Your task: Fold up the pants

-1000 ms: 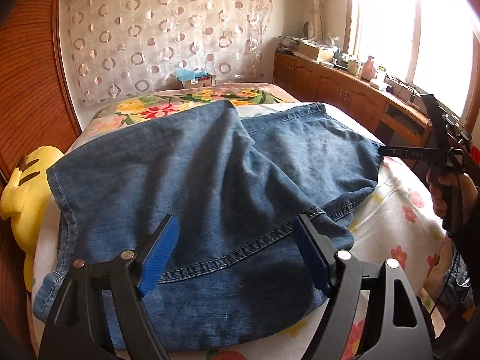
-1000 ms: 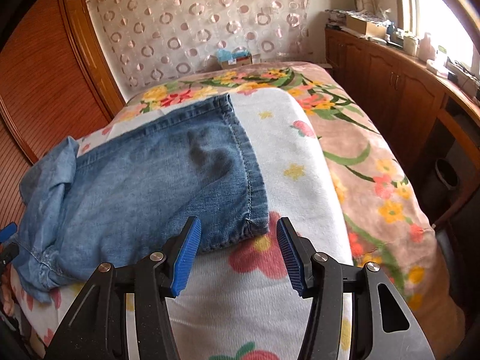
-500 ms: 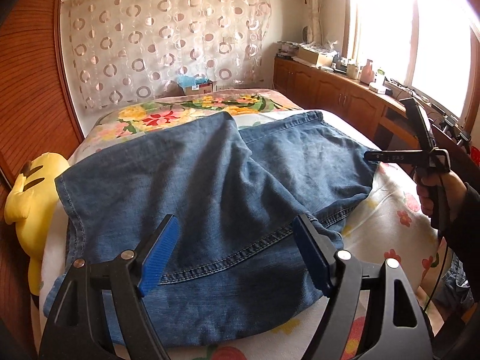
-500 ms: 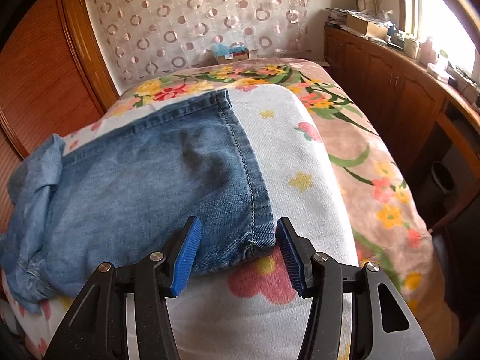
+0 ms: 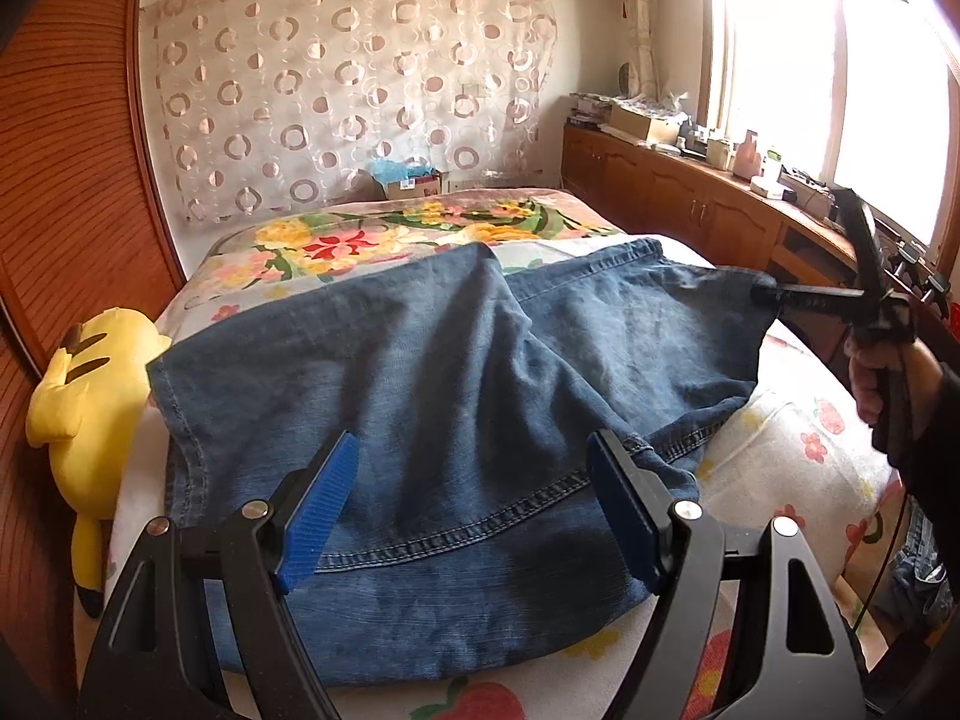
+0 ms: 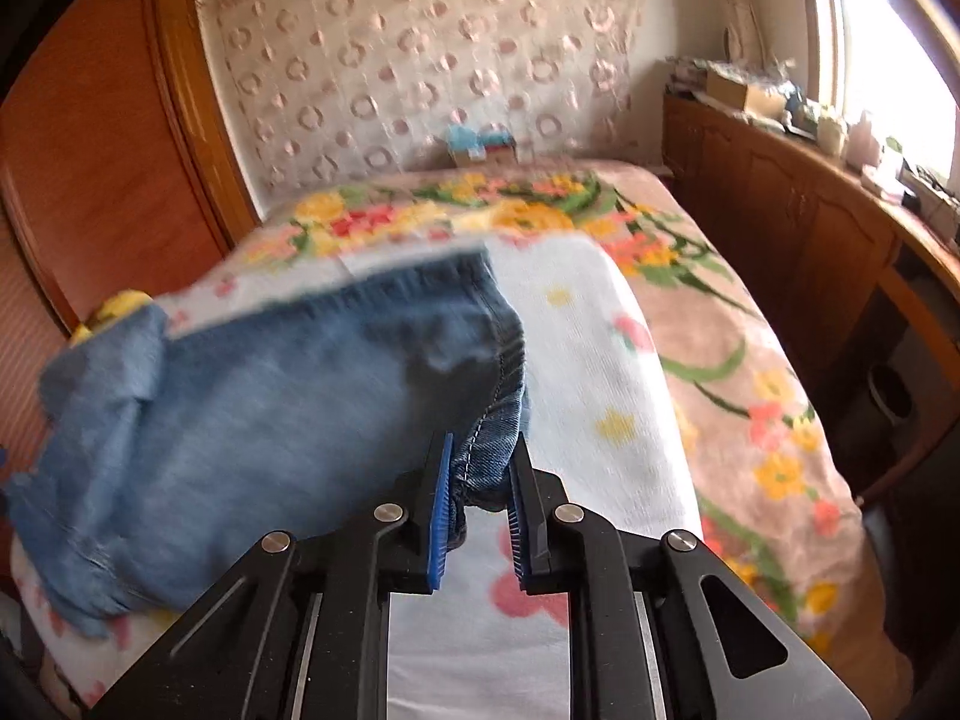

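**Right gripper pinches the hem corner of the jeans**

While the blue denim pants (image 5: 420,420) lie spread across the white floral-print blanket (image 5: 798,456) on the bed, the right gripper (image 6: 480,498) is closing its blue-padded jaws on the near corner of a leg hem, and the bunched denim sits between the pads, pressed from both sides. In the left wrist view that same black gripper (image 5: 765,295) reaches in from the right edge, held by a person's hand (image 5: 876,369) in a dark sleeve, and the hem corner is raised a little off the blanket where it is held.

The left gripper (image 5: 474,510) hangs above the wide, near part of the pants with its jaws standing well apart; nothing is between its blue ribbed pads, and the denim lies below them.

A yellow plush toy (image 5: 90,420) rests against the left edge of the bed, beside the pants. Beyond the white blanket a pink blanket with large yellow and red flowers (image 6: 750,372) covers the far and right parts of the bed. A sheer curtain with ring patterns (image 5: 348,90) hangs on the far wall, and a low wooden cabinet (image 5: 690,204) runs under the bright window on the right.
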Available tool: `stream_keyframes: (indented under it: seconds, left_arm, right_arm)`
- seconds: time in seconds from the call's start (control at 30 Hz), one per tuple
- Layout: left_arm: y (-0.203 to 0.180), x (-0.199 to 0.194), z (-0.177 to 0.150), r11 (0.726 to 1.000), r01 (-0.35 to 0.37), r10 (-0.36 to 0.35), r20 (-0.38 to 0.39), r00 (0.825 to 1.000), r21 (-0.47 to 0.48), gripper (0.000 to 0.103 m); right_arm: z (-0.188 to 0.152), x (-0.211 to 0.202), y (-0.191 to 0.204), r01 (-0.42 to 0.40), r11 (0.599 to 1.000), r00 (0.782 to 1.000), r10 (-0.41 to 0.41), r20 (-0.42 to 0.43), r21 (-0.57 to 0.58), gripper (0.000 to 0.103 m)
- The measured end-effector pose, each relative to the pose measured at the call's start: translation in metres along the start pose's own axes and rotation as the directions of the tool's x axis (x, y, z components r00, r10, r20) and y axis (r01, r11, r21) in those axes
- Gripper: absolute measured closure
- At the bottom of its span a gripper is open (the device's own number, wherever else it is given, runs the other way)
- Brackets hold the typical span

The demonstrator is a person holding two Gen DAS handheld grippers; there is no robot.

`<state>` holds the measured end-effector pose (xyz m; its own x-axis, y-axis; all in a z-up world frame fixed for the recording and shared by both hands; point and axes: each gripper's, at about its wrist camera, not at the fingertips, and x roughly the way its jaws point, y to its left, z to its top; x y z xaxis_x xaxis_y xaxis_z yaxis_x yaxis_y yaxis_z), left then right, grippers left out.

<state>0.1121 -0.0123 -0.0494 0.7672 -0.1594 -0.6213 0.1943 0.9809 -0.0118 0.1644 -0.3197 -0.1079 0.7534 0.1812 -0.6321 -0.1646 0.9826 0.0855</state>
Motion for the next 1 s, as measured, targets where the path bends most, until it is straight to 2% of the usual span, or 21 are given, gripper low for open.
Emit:
stream_keyframes:
  seconds: [0.13, 0.27, 0.43, 0.53, 0.63, 0.7, 0.73, 0.83, 1.0]
  left_arm:
    - [0.005, -0.008, 0.002, 1.0, -0.006, 0.006, 0.018, 1.0, -0.01, 0.024]
    - [0.011, -0.019, 0.003, 1.0, -0.011, 0.011, 0.038, 0.999, -0.019, 0.024]
    - [0.024, -0.036, 0.001, 0.999, -0.031, 0.033, 0.064, 0.997, -0.035, 0.024]
    - [0.033, -0.041, -0.003, 0.998, -0.034, 0.038, 0.075, 0.996, -0.054, 0.024]
    - [0.043, -0.043, -0.009, 0.997, -0.038, 0.043, 0.072, 0.997, -0.072, 0.024]
    - [0.047, -0.042, -0.011, 0.996, -0.044, 0.049, 0.064, 0.997, -0.076, 0.024]
    - [0.049, -0.041, -0.012, 0.996, -0.046, 0.051, 0.062, 0.997, -0.08, 0.024]
    - [0.054, -0.04, -0.015, 0.994, -0.048, 0.053, 0.06, 0.997, -0.095, 0.024]
    - [0.053, -0.03, -0.017, 0.994, -0.043, 0.047, 0.045, 0.998, -0.098, 0.024]
  right_arm:
    - [0.018, -0.028, 0.031, -0.053, 0.997, 0.996, 0.057, 0.066, -0.063, 0.086]
    - [0.036, -0.053, 0.075, -0.121, 0.981, 0.983, 0.14, 0.118, -0.152, 0.087]
    - [0.056, -0.081, 0.153, -0.227, 0.931, 0.946, 0.28, 0.164, -0.285, 0.087]
    - [0.057, -0.095, 0.198, -0.317, 0.885, 0.909, 0.387, 0.157, -0.342, 0.087]
    - [0.049, -0.096, 0.23, -0.359, 0.854, 0.895, 0.429, 0.122, -0.377, 0.082]
    - [0.042, -0.093, 0.244, -0.362, 0.843, 0.896, 0.432, 0.101, -0.398, 0.067]
    - [0.041, -0.091, 0.245, -0.356, 0.841, 0.899, 0.428, 0.098, -0.408, 0.063]
    - [0.038, -0.083, 0.242, -0.336, 0.843, 0.91, 0.405, 0.086, -0.421, 0.062]
    - [0.046, -0.058, 0.232, -0.291, 0.868, 0.939, 0.339, 0.051, -0.403, 0.06]
